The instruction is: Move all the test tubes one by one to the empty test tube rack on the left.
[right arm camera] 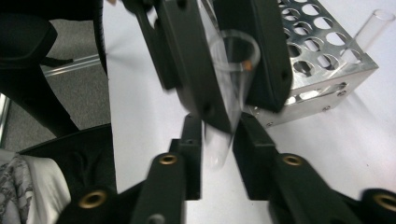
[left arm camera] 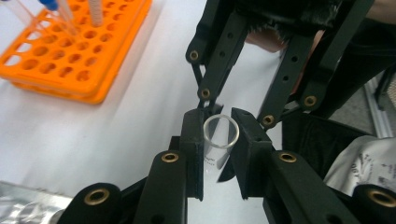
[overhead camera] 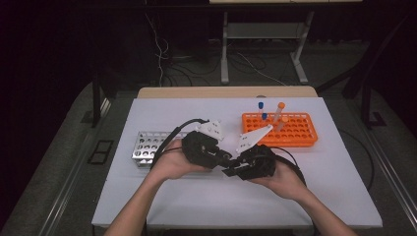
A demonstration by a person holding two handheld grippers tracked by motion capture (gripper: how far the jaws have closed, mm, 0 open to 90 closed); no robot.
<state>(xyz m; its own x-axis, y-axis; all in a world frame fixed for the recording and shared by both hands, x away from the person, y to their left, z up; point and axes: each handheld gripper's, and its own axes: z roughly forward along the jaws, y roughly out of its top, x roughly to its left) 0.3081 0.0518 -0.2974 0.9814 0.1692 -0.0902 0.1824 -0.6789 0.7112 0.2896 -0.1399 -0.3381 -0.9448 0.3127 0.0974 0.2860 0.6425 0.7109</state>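
A clear uncapped test tube (left arm camera: 220, 140) is held between both grippers above the middle of the white table (overhead camera: 196, 196). My left gripper (left arm camera: 218, 115) is shut on it just below its open mouth. My right gripper (right arm camera: 218, 119) comes from the opposite side, and the tube's rounded lower end (right arm camera: 217, 149) sits between its jaws, which press its sides. In the high view the left gripper (overhead camera: 225, 158) and right gripper (overhead camera: 231, 170) meet tip to tip, each in one of the person's hands.
An orange tube rack (overhead camera: 295, 132) stands at the back right with blue-capped (overhead camera: 261, 104) and orange-capped (overhead camera: 281, 104) tubes in it. A metal rack (overhead camera: 146, 146) stands at the left, and another clear tube (right arm camera: 373, 25) shows beside it (right arm camera: 322, 60). Cables trail from both grippers.
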